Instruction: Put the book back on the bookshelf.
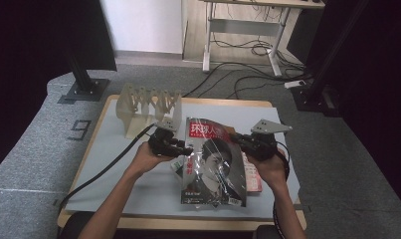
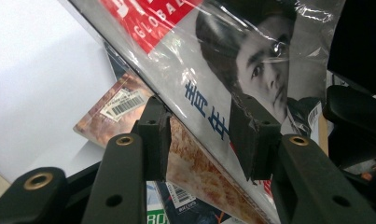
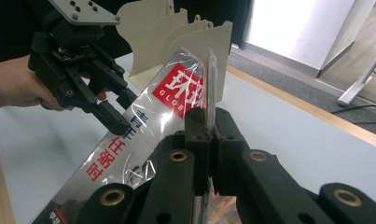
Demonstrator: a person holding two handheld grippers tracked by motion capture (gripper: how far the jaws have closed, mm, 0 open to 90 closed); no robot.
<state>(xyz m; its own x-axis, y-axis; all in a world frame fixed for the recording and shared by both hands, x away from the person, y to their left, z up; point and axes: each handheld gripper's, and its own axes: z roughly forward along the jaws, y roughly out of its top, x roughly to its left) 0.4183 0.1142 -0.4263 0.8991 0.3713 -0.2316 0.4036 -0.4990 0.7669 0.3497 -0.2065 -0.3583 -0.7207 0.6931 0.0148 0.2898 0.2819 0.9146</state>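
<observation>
Two grippers at one wrapped magazine (image 1: 213, 162), right gripper (image 3: 207, 122) clamping its edge, left gripper (image 2: 199, 135) open astride it.

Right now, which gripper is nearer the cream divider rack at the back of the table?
Left. The left gripper sits just in front of the rack; the right gripper is farther off, across the magazine.

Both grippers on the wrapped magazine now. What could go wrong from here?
1. The left gripper has its jaws apart around the magazine edge, so the right gripper alone clamps it: it may sag or slip.
2. The glossy plastic wrap could slide or tear under the pads.
3. The other magazines underneath could get dragged along.
</observation>
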